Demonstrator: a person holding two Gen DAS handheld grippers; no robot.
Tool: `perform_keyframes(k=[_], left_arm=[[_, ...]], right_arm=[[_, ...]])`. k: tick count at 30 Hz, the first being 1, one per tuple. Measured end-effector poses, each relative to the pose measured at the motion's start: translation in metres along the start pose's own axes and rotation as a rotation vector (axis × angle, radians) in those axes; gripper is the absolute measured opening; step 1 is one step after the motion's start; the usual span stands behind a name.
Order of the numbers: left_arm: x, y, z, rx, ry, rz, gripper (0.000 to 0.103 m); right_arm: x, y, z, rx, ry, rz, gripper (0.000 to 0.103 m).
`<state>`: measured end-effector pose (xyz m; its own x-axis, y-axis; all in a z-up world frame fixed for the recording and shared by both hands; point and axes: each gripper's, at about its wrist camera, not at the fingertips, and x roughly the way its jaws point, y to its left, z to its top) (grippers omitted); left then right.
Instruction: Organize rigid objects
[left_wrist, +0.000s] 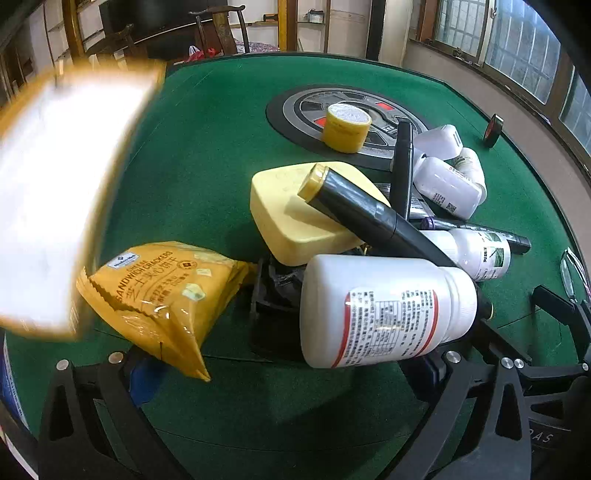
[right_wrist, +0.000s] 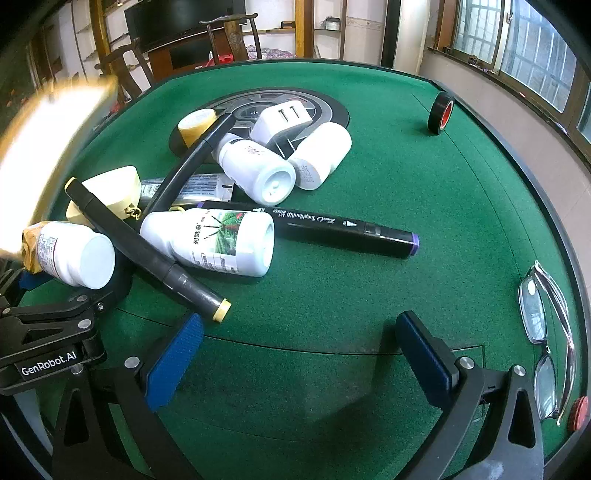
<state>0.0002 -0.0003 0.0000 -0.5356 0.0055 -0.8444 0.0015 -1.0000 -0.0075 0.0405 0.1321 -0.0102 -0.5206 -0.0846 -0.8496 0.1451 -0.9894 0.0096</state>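
Hovering over the green tabletop (right_wrist: 369, 184), I am keeping both tools spread wide and gripping nothing. My right hand-held gripper (right_wrist: 295, 354) is pointing down at bare felt, its blue pads (right_wrist: 173, 362) well apart. My left hand-held gripper (left_wrist: 280, 373) is likewise released, with a white pill bottle (left_wrist: 384, 310) lying on its side just ahead, near its right finger, and a yellow cracker packet (left_wrist: 166, 291) lying near its left finger.

In the right wrist view the pile is sitting at ten o'clock: a black marker with a yellow cap (right_wrist: 147, 251) is leaning across a picture-label bottle (right_wrist: 214, 236), and a purple-capped marker (right_wrist: 332, 229) is lying flat at twelve o'clock. Two more white bottles (right_wrist: 258, 166) and a white charger (right_wrist: 284, 118) are clustering behind. A cream case (left_wrist: 295, 210) is resting under the markers. A tape roll (right_wrist: 441, 112) is standing at one o'clock, well apart; glasses (right_wrist: 546, 332) are lying at three o'clock.
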Motion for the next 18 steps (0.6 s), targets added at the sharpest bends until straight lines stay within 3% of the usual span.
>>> perform_keyframes(k=[18], left_arm=[[-0.0016,-0.0008,0.0018,0.0,0.001,0.0,0.103]], right_arm=[[-0.0024,-0.0011,-0.0019,0.001,0.001,0.0,0.102]])
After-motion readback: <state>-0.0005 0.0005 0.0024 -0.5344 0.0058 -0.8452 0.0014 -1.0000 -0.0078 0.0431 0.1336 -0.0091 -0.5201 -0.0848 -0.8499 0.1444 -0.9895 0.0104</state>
